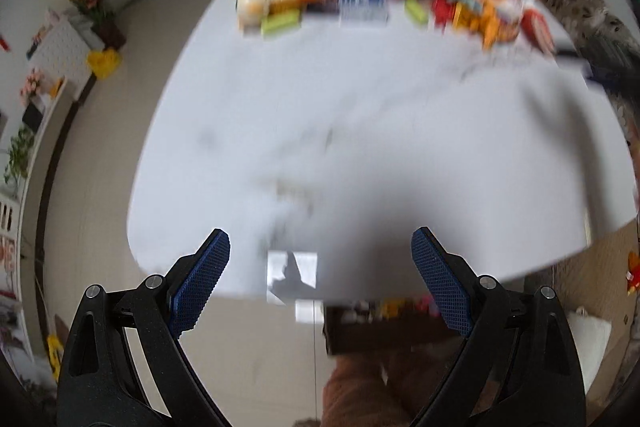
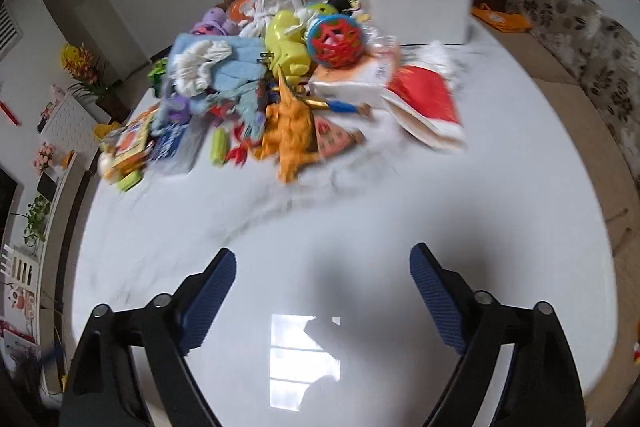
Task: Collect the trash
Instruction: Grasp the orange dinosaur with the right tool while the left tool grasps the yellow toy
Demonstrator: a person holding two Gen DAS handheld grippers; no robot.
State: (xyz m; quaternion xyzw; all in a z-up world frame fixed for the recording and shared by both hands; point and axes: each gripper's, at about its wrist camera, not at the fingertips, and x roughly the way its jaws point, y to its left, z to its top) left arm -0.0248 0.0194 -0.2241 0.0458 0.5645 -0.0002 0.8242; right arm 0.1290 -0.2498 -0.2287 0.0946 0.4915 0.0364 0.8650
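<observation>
Left gripper (image 1: pixel 320 247) hanging over near table edge, jaws spread wide, gripping nothing. Right gripper (image 2: pixel 322 265) gaping wide over bare white table (image 2: pixel 500 187), nothing between pads. Trash pile (image 2: pixel 280 83) lying well beyond both grippers, mid-table: packets at left, blue cloth, orange toy, red-blue ball, red-white pouch at right. White box (image 2: pixel 416 7) standing behind pile.

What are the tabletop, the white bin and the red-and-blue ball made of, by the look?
Tabletop: glossy white stone or stone-look slab; grey veins, mirrors a window. White bin: likely matte plastic; plain, uniform walls and a rolled rim. Red-and-blue ball: probably moulded plastic; shiny red lattice over a blue shell.
</observation>
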